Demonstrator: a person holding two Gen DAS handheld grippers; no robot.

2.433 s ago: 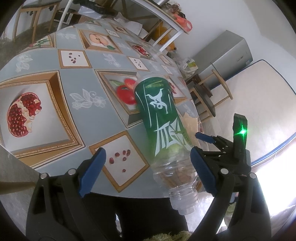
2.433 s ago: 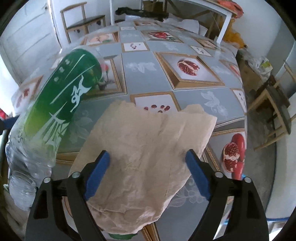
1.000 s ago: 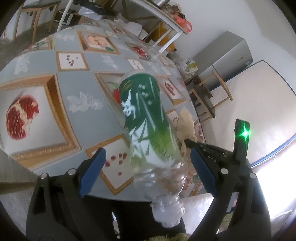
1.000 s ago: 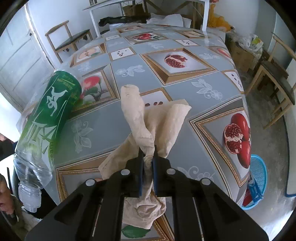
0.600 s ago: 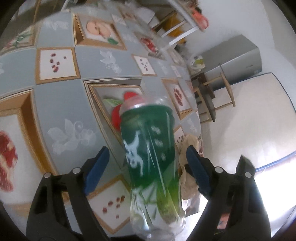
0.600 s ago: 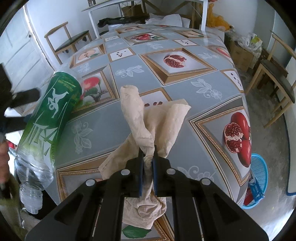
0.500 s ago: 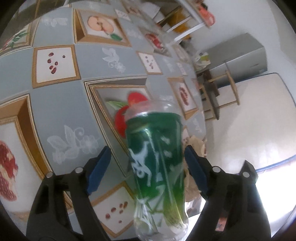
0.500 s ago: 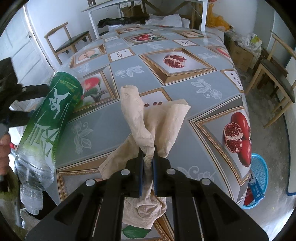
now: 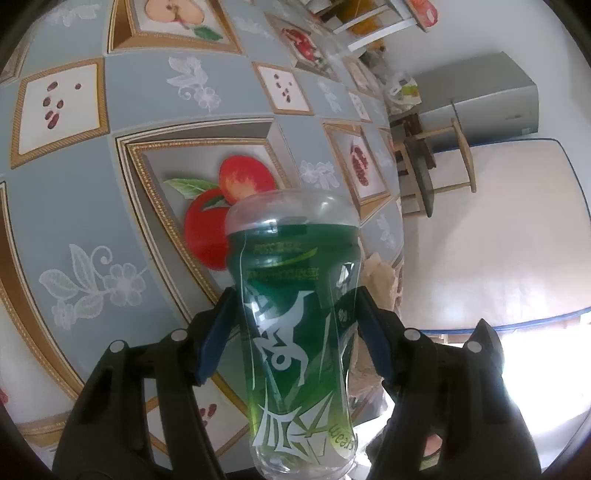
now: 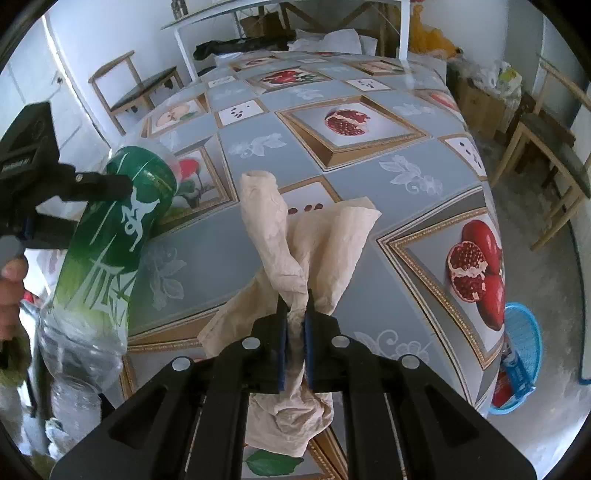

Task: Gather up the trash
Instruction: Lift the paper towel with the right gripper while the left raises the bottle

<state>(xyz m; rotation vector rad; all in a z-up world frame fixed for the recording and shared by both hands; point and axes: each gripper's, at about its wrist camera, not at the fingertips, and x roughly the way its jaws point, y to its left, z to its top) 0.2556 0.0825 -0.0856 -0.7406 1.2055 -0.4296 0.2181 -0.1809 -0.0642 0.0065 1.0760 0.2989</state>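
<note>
A clear plastic bottle with a green label (image 9: 295,314) lies over the near edge of the table, base pointing away from me. My left gripper (image 9: 291,332) is shut on its labelled body, blue pads against both sides. The bottle (image 10: 110,236) and left gripper also show at the left of the right wrist view. My right gripper (image 10: 294,332) is shut on a crumpled beige paper (image 10: 306,243), holding it bunched above the tablecloth. An edge of that paper (image 9: 380,273) shows behind the bottle.
The table (image 10: 369,155) wears a grey cloth with fruit pictures. A blue basket (image 10: 517,347) sits on the floor at the right. Wooden chairs (image 10: 546,147) stand to the right and one (image 10: 133,88) at the far left. A second table (image 10: 288,22) stands behind.
My left gripper has moved forward and closed on the bottle's body. My right gripper closed on the flat paper earlier and has since held it still, bunched up.
</note>
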